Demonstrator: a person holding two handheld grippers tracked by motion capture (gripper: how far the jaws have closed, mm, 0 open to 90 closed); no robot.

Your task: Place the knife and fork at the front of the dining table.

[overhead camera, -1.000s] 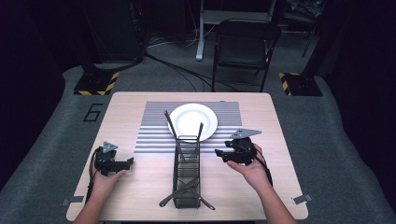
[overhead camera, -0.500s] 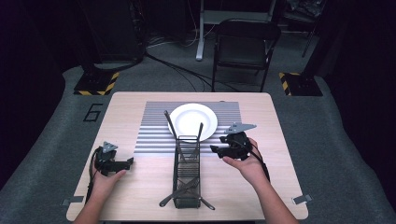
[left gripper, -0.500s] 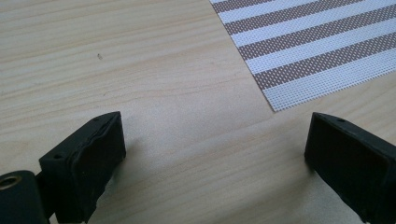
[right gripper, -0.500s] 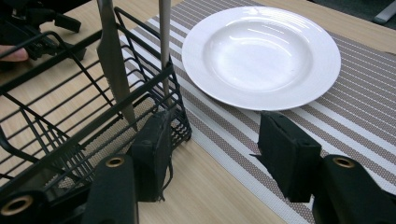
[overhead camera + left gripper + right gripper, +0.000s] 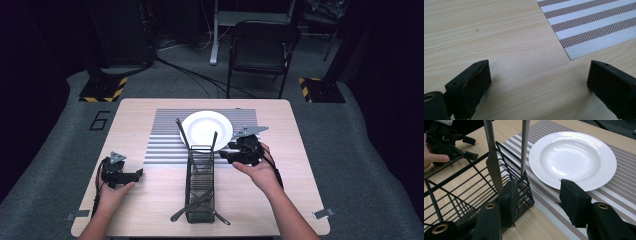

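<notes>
Right gripper [image 5: 227, 153] moved beside rack [image 5: 200, 185], jaws closing, empty; left gripper [image 5: 140, 172] open.

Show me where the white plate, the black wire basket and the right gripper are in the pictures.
white plate [image 5: 206, 129]: high view, on the middle of its well.
black wire basket [image 5: 200, 185]: high view, on its wire floor.
right gripper [image 5: 537, 195]: right gripper view, midway between its two open black jaws.
</notes>
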